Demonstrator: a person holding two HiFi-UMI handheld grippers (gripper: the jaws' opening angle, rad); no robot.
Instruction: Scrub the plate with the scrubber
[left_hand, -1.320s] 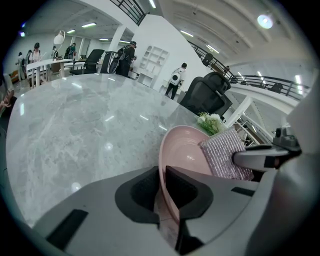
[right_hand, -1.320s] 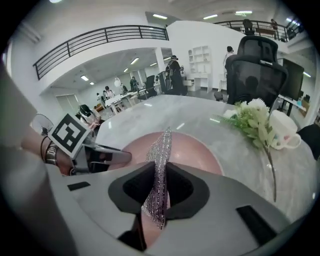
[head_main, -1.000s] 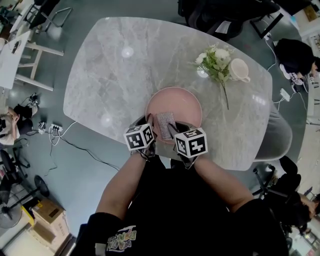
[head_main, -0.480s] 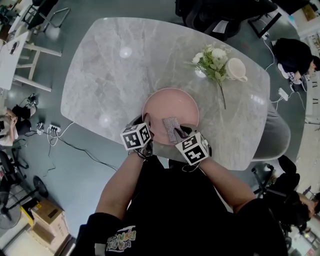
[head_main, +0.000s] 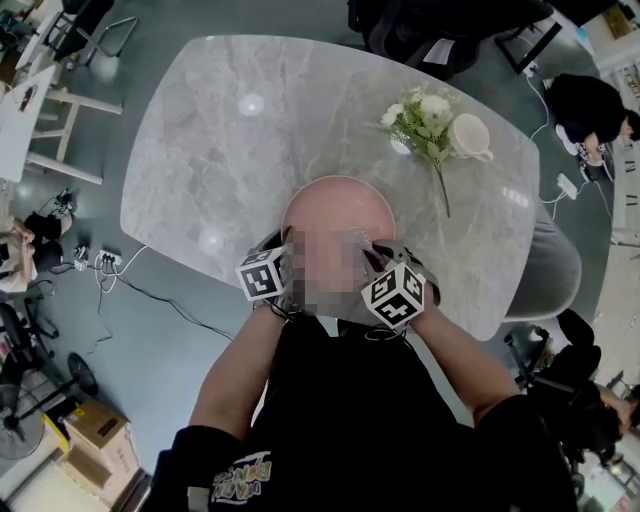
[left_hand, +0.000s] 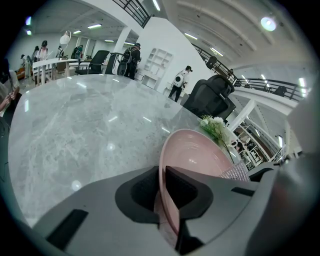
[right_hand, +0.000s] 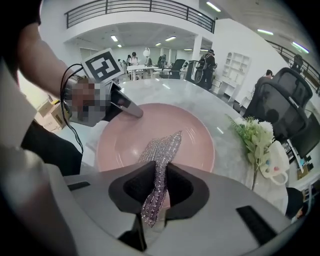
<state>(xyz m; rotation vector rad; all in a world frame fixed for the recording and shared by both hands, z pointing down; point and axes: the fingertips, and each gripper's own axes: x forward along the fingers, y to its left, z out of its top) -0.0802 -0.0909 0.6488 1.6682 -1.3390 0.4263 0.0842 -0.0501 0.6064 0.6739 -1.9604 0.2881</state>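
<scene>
The pink plate (head_main: 335, 200) lies at the near edge of the marble table (head_main: 220, 130), its near rim tilted up. My left gripper (head_main: 288, 255) is shut on the plate's left rim, which runs between its jaws (left_hand: 161, 187). My right gripper (head_main: 375, 262) is shut on the silver mesh scrubber (right_hand: 160, 155), whose free end lies across the plate's inside (right_hand: 150, 130). In the left gripper view the scrubber (left_hand: 236, 172) shows just beyond the plate (left_hand: 192, 152). A mosaic patch hides the plate's near half in the head view.
White flowers (head_main: 425, 120) and a cream cup (head_main: 470, 138) lie on the table beyond the plate to the right. The table's near edge runs just under both grippers. Office chairs and people stand around the table.
The right gripper has carried the scrubber rightward across the plate and drawn slightly toward me. The left gripper has shifted a little left, still on the rim.
</scene>
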